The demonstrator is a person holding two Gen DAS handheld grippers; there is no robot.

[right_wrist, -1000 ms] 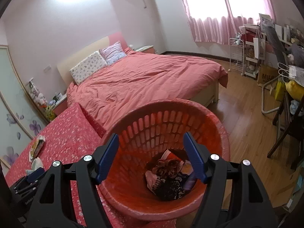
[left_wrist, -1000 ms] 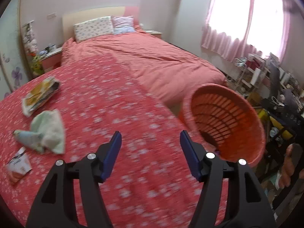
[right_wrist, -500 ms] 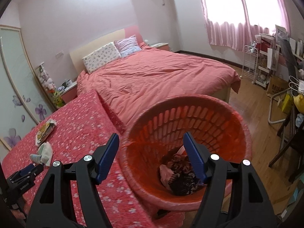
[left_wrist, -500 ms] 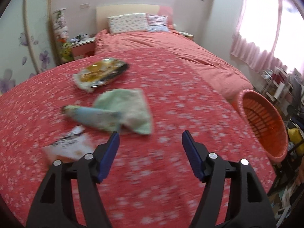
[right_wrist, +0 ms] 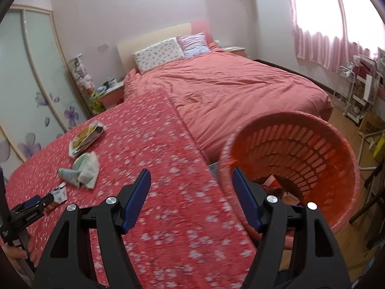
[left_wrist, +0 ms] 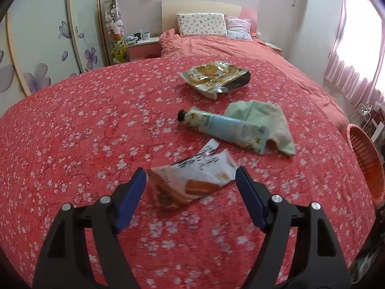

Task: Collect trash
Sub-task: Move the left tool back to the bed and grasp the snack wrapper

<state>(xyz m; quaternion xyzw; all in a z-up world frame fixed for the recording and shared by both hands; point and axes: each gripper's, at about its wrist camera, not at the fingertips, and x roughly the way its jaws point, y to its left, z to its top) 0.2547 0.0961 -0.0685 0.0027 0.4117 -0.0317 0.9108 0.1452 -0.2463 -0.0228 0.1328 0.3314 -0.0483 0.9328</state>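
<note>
- Far left of the right wrist view, your left gripper (right_wrist: 36,202) sits low over the floral tablecloth (right_wrist: 154,149), its tips right at the snack wrapper (right_wrist: 59,193).
- Through the left wrist view, your left gripper (left_wrist: 191,183) is spread wide, jaws apart, clamping nothing; a second ago it faced the basket, now it has swung round onto the trash.
- The snack wrapper (left_wrist: 192,183) lies flat on the tablecloth between the blue fingertips (left_wrist: 134,187); it has dark print on white, too blurred for you to read.
- Just beyond the wrapper, a pale blue tube (left_wrist: 223,130) with a dark cap lies on its side, its crimped end overlapping a green cloth (left_wrist: 264,120); any lettering is illegible.
- Further beyond the wrapper, a gold foil bag (left_wrist: 214,77) lies open and crumpled.
- Right of the wrapper, at the tablecloth's edge, the orange basket (left_wrist: 365,159) is only a sliver; half a second ago more of it showed.
- Your right gripper (right_wrist: 191,192) is also splayed and holding nothing, over the tablecloth edge; a moment back it was centred above the basket.
- Furthest right, the orange basket (right_wrist: 312,144) stands on the floor against the tablecloth edge, crumpled wrappers (right_wrist: 276,187) in its bottom.
</note>
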